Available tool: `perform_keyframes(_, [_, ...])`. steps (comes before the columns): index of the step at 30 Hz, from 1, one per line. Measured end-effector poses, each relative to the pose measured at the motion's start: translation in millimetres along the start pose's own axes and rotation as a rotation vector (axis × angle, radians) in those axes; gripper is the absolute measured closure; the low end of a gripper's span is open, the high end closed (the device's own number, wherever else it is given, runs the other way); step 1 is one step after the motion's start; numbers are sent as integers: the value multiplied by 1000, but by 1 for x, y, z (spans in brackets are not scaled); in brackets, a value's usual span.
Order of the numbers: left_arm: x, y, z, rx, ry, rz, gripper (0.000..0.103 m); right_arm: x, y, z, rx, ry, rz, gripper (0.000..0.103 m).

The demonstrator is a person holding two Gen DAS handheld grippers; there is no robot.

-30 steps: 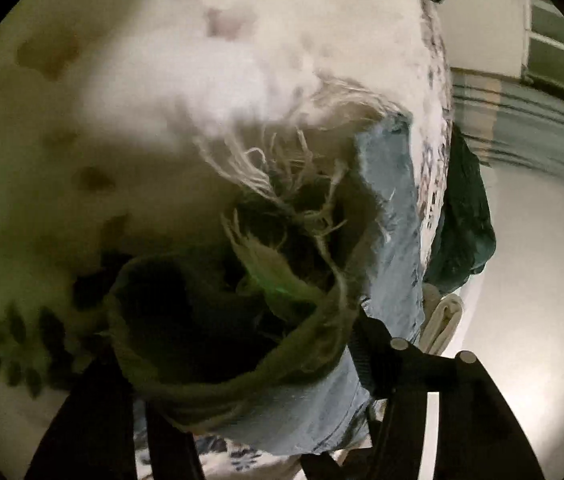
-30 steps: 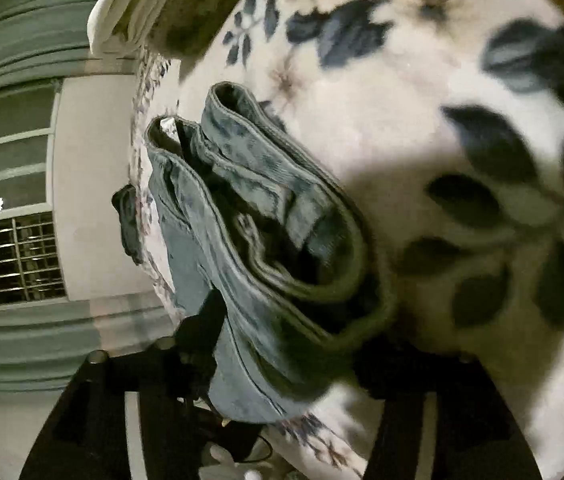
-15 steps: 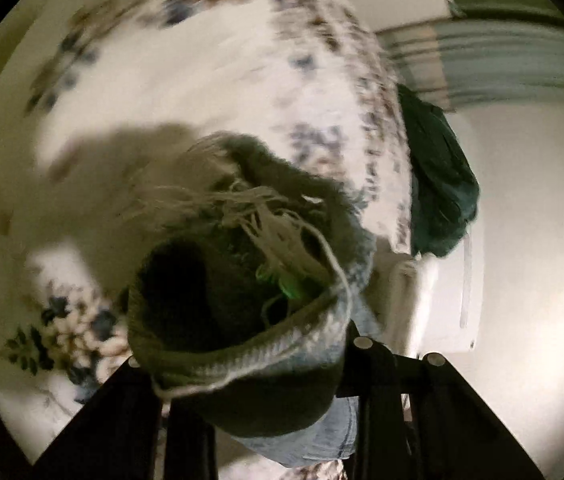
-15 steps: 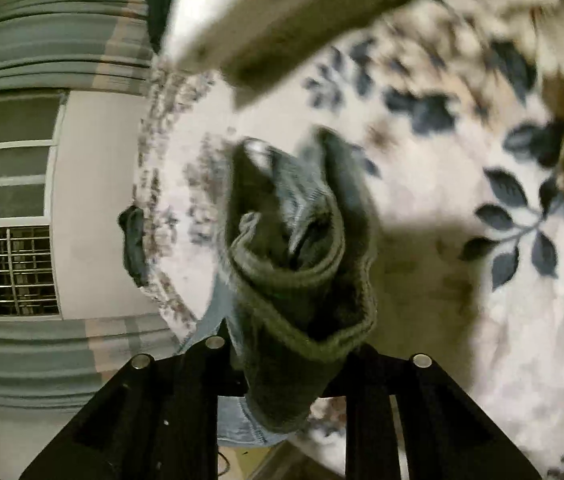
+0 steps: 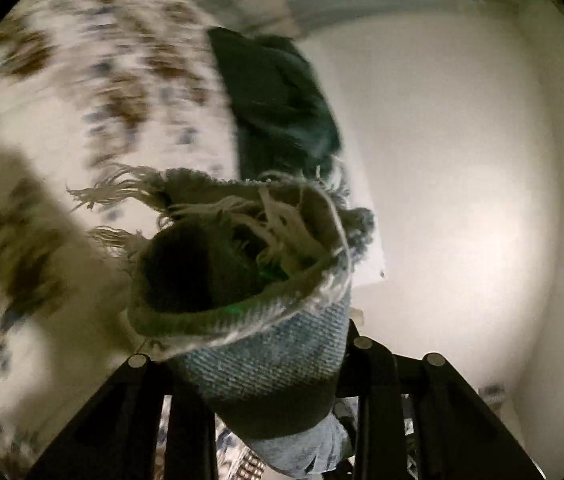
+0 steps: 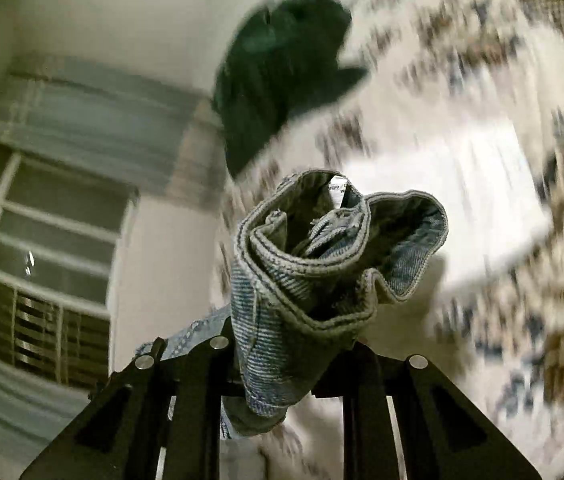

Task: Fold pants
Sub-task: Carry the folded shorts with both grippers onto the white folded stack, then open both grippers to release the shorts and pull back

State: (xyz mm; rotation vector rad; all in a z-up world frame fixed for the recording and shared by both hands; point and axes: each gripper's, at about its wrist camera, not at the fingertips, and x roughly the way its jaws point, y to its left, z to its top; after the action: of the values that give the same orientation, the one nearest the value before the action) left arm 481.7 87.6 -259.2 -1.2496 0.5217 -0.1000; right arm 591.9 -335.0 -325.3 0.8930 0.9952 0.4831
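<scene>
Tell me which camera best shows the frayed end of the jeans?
The left wrist view: the frayed hem bunches above the left claw, its loose threads clear. The right wrist view shows only a stitched, unfrayed denim edge in the right claw.

You can't read any text here. The one thing that carries print is a small white tag (image 6: 338, 194) tucked inside the top of the bunched jeans (image 6: 302, 280) in your right wrist view; it shows a few dark marks, too small and blurred to make out. In your left wrist view the frayed end of the jeans (image 5: 266, 344) bears no lettering you can read, and the floral bedspread (image 5: 82, 92) behind the jeans is motion-blurred pattern only.
</scene>
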Motion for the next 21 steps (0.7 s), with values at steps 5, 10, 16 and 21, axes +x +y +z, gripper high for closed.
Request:
perform_keyframes(5, [118,-8,24,108,143,-21,78,8,-12,85,7,-186,0,84])
perform_keyframes(10, [221,73,0,167,325,118,78,45,-112,97,97,-220,-87,84])
perform_keyframes(16, [246,134,-36,227,439,213,77,72,-213,61,265,-186,-106,84])
perform_keyframes(21, [249,133,-34,263,468,227,74,79,-226,49,269,-159,-122,80])
